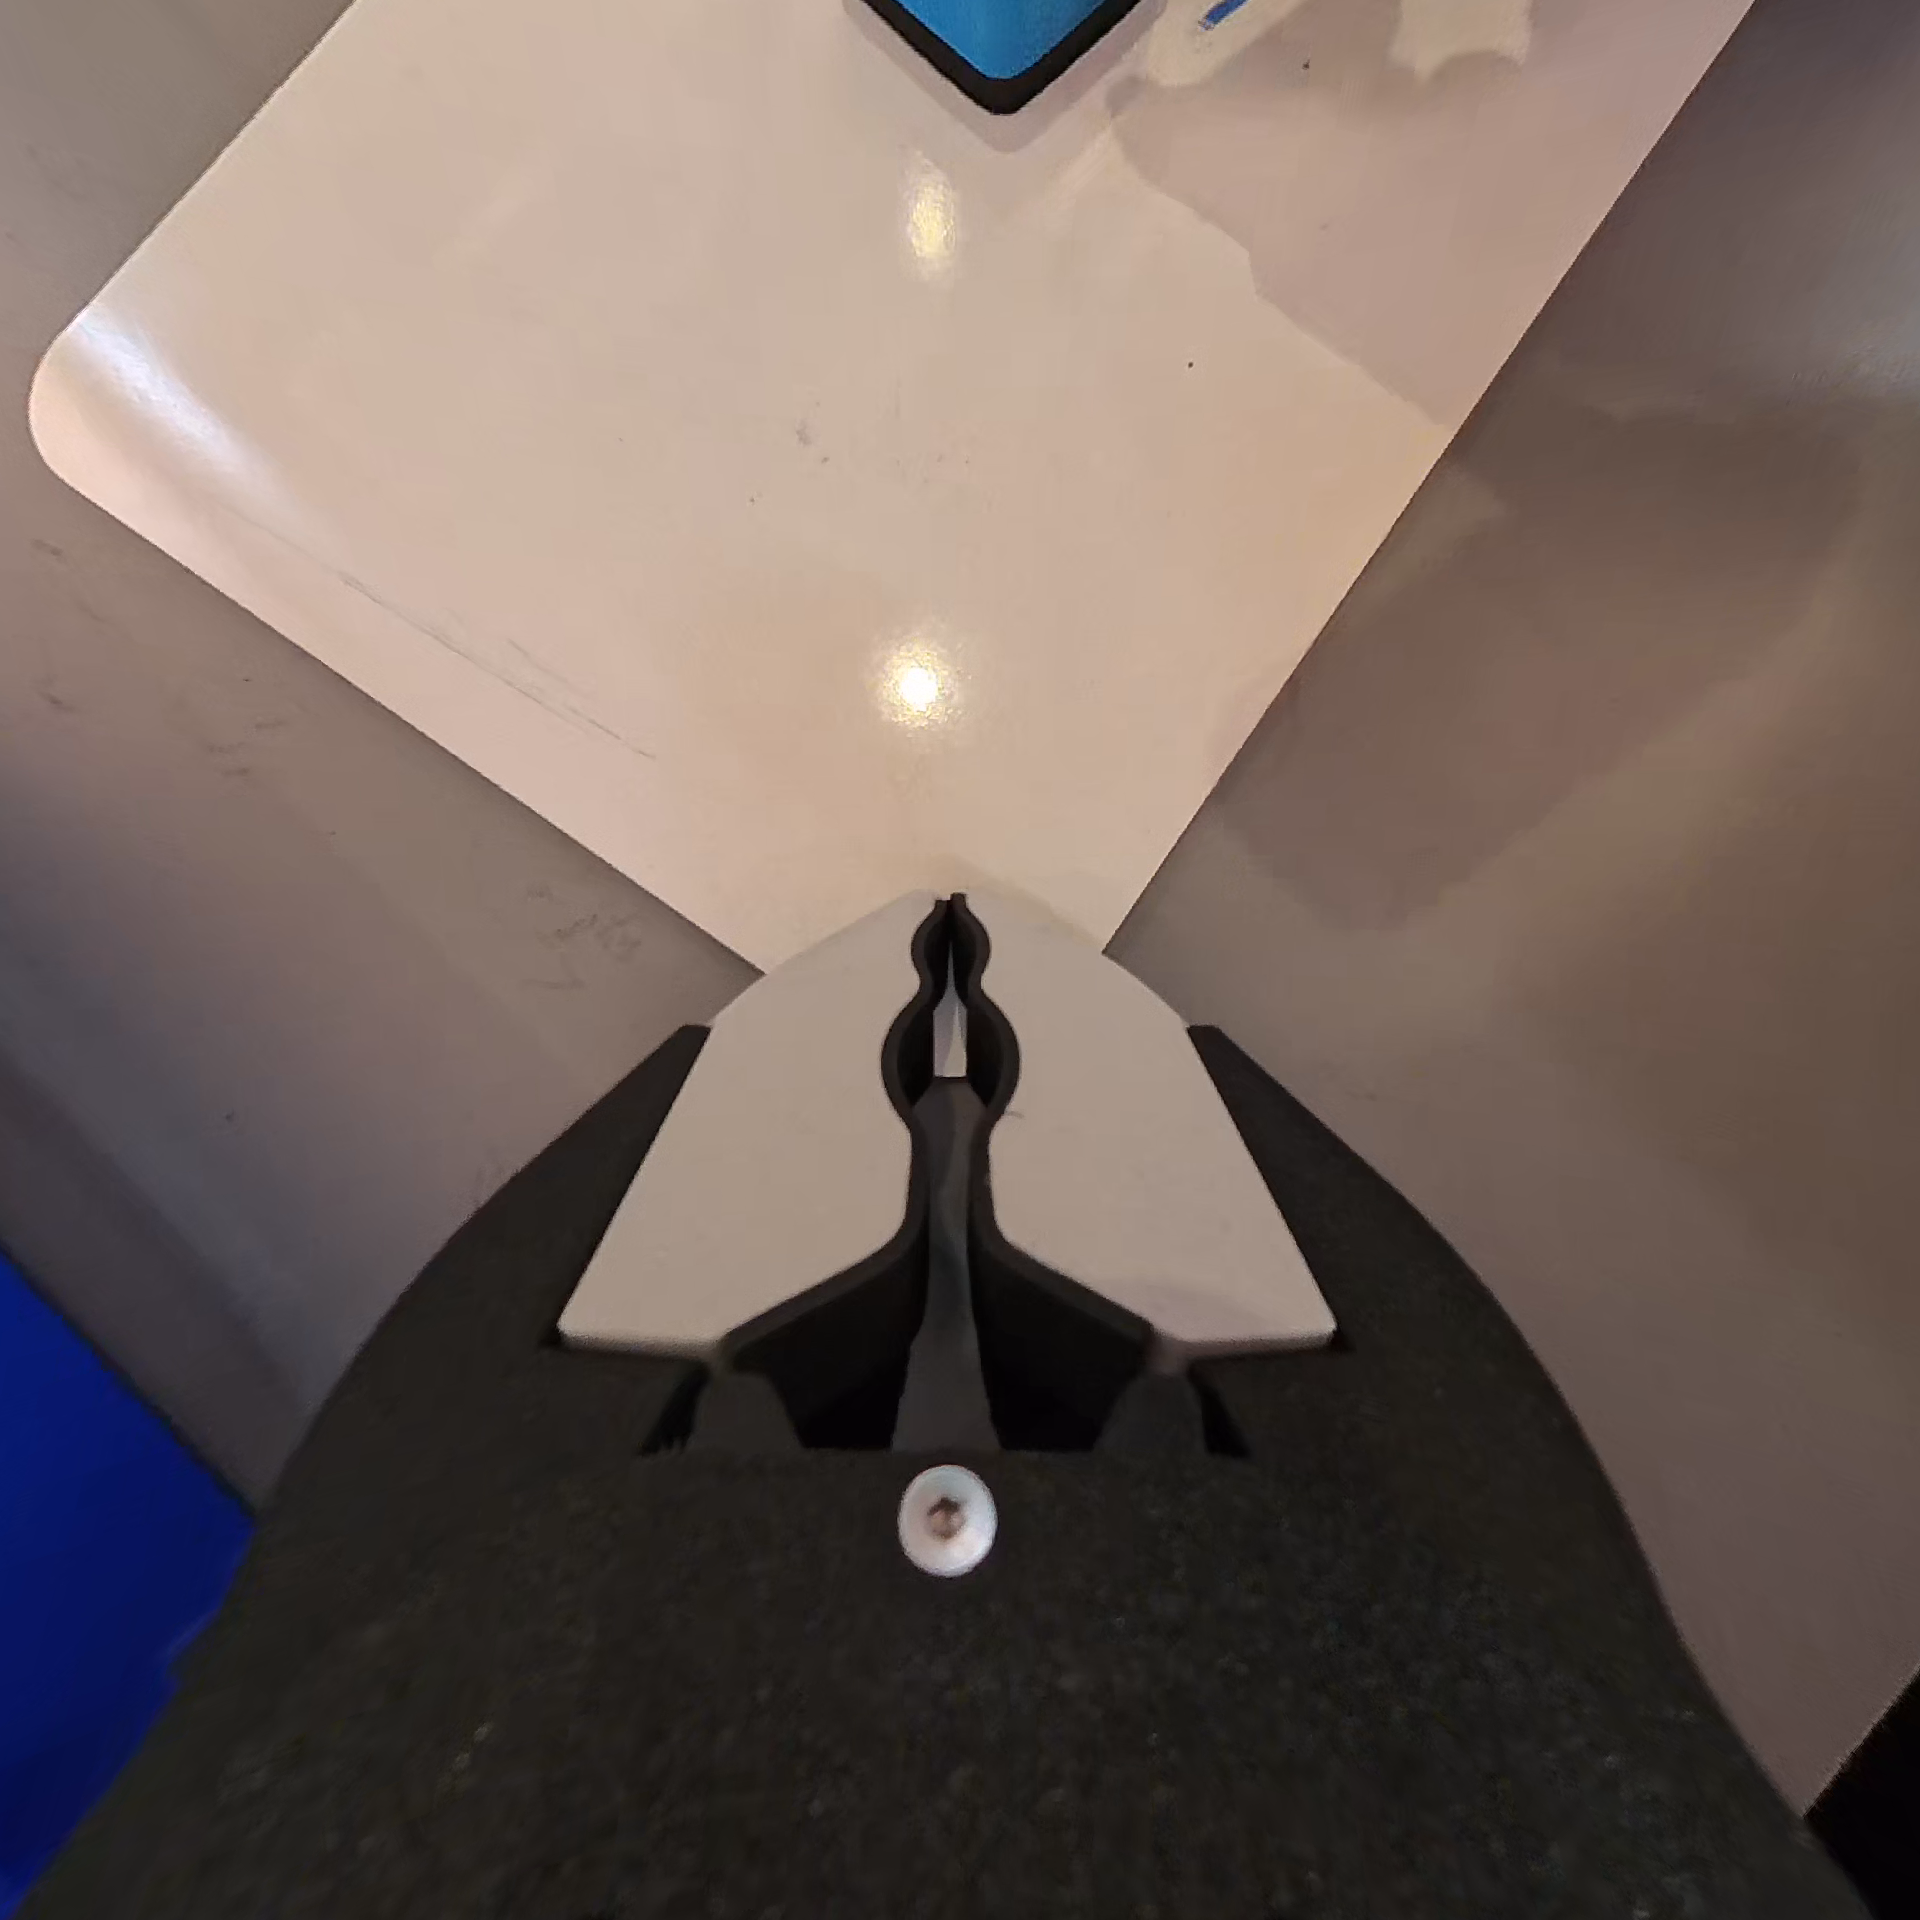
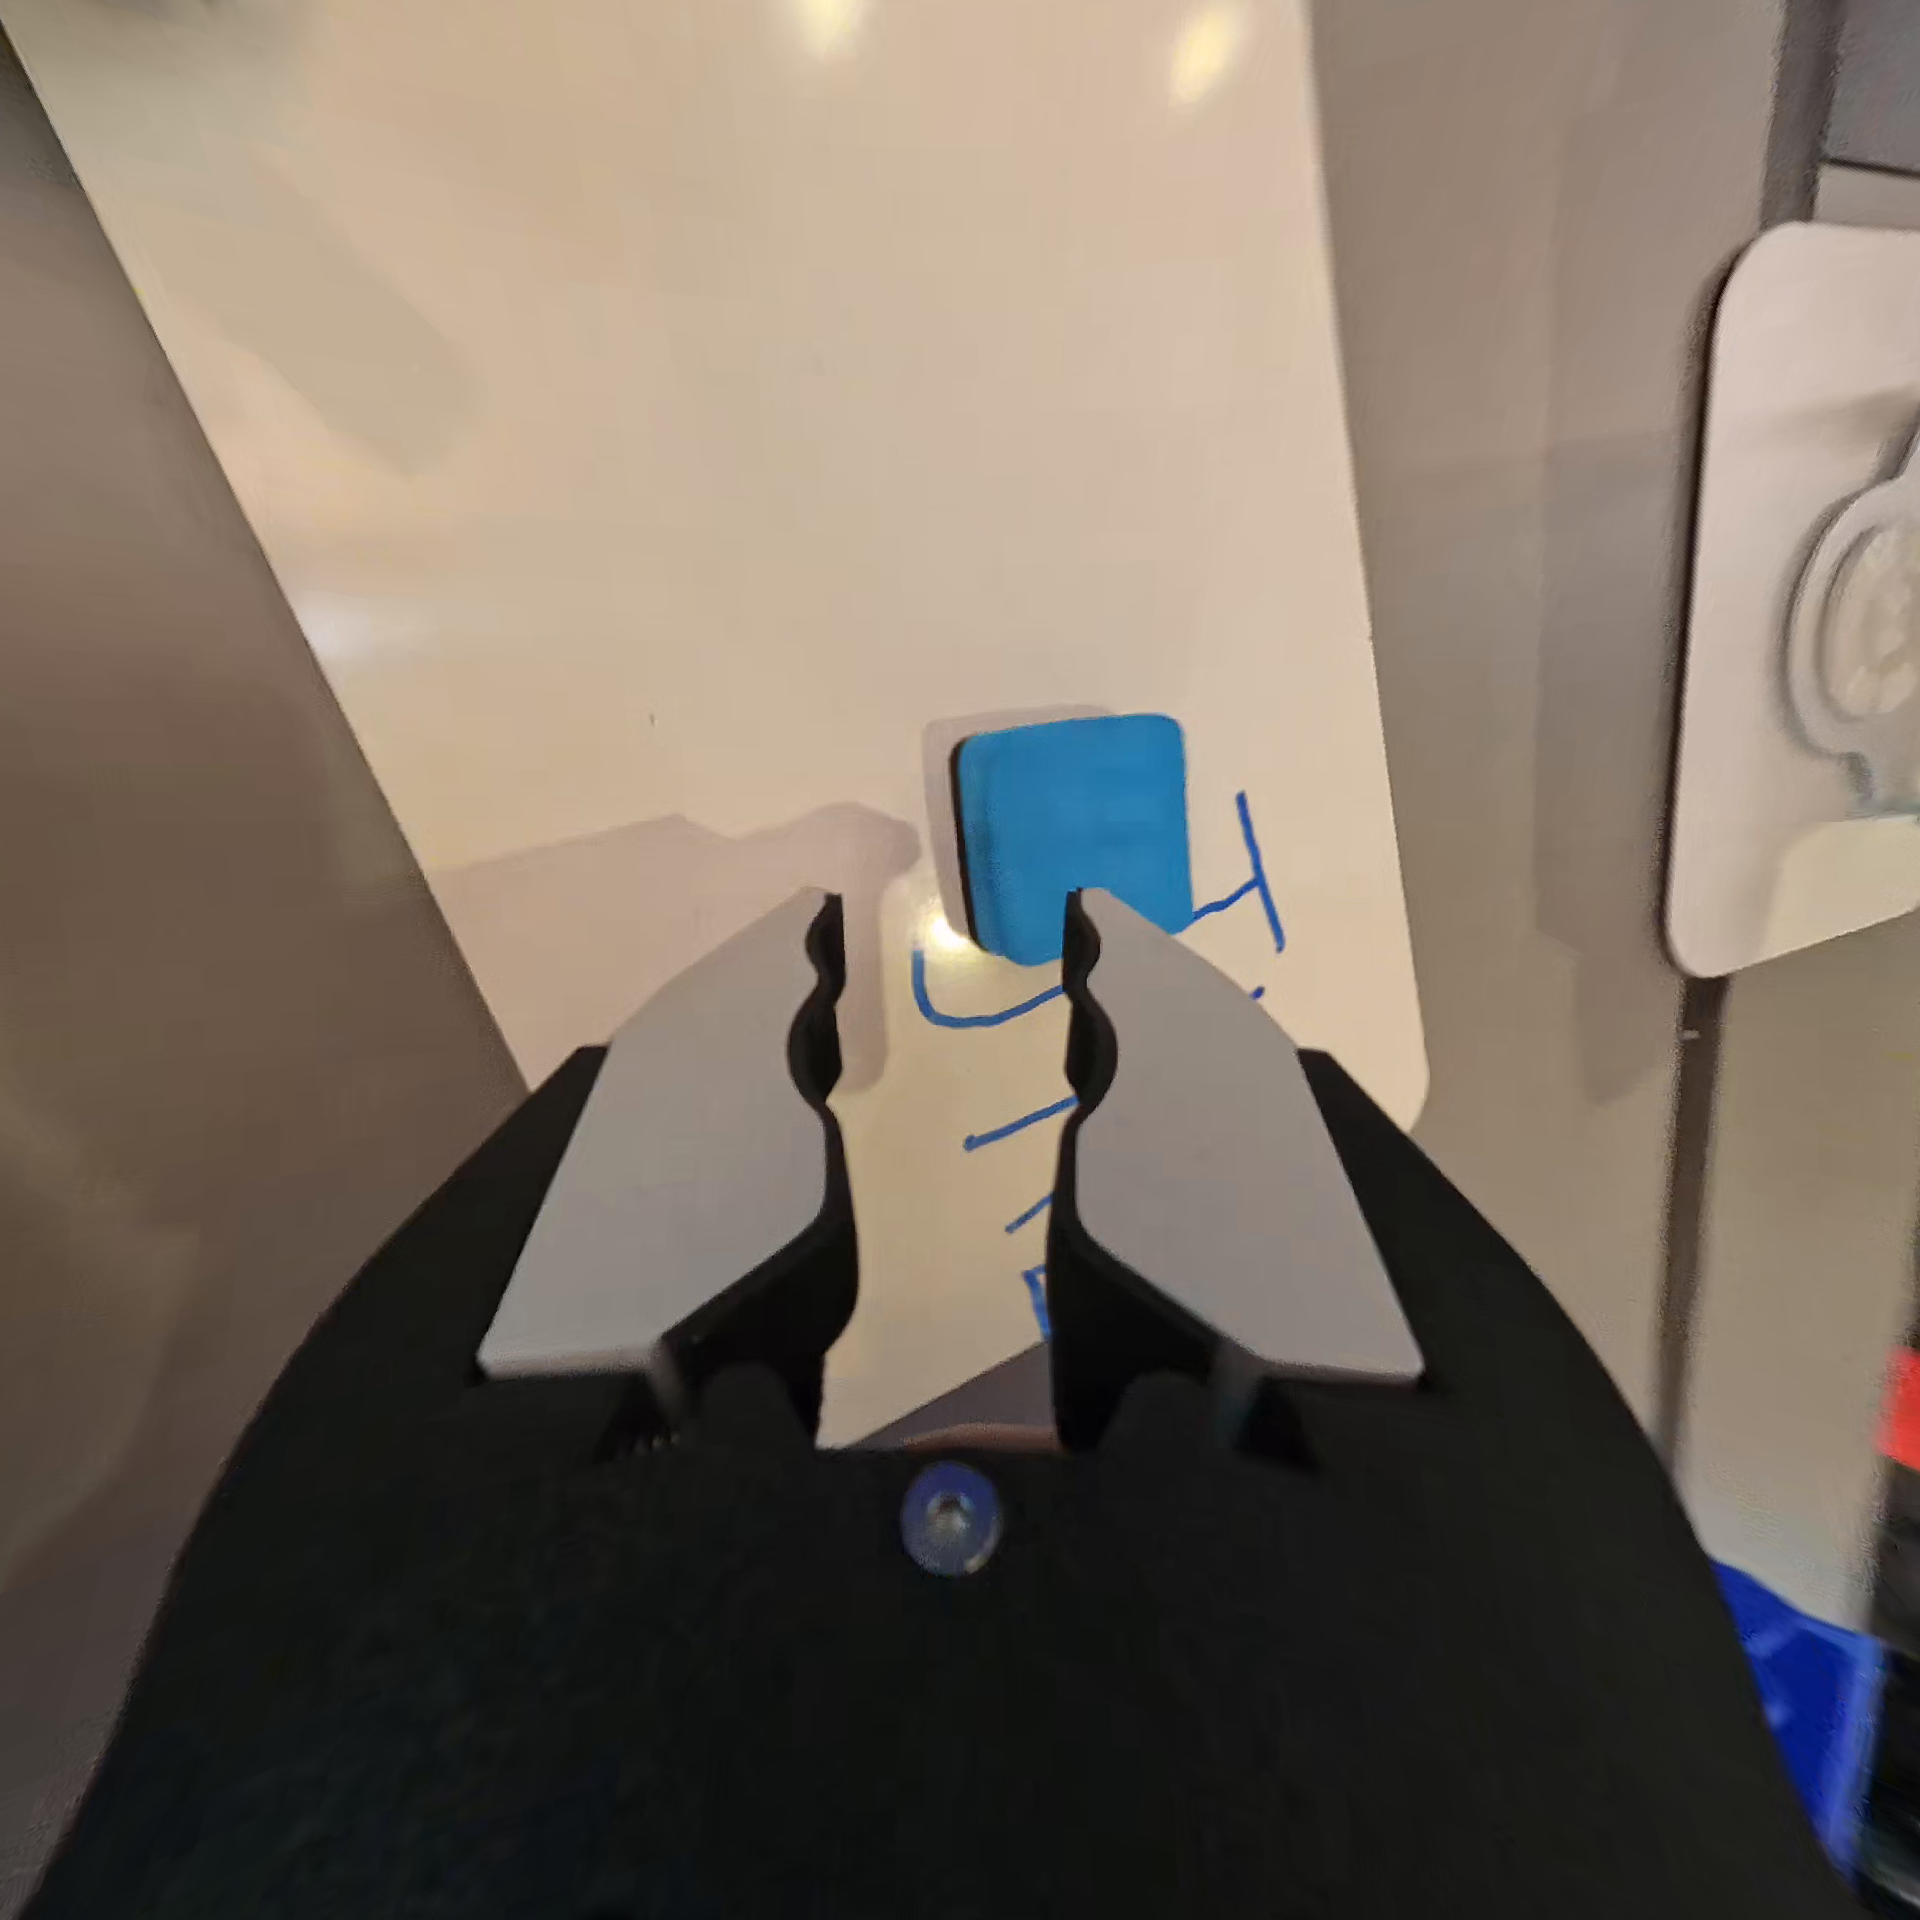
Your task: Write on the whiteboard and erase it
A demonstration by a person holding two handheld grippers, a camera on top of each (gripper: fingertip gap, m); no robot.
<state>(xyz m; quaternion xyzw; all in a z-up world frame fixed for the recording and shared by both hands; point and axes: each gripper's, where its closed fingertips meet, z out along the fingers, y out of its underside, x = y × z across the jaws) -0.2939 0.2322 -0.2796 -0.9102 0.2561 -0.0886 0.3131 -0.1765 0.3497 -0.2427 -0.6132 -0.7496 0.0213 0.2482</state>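
Right gripper (image 2: 951,914) spread wide, nearing the square blue foam eraser (image 2: 1075,831) stuck on the glossy white whiteboard (image 2: 727,468) beside blue marker strokes (image 2: 1252,883). Left gripper (image 1: 954,902) pressed together, empty. Risk — fingertips clipping the eraser, sliding it, smearing ink.

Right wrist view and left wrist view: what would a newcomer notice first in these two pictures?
First the blue eraser, sitting on the whiteboard just ahead of the open right gripper, with blue marker strokes beside and below it. Next, the left gripper, shut and empty, pointing at the board's near corner. A white wall mount is at the right edge.
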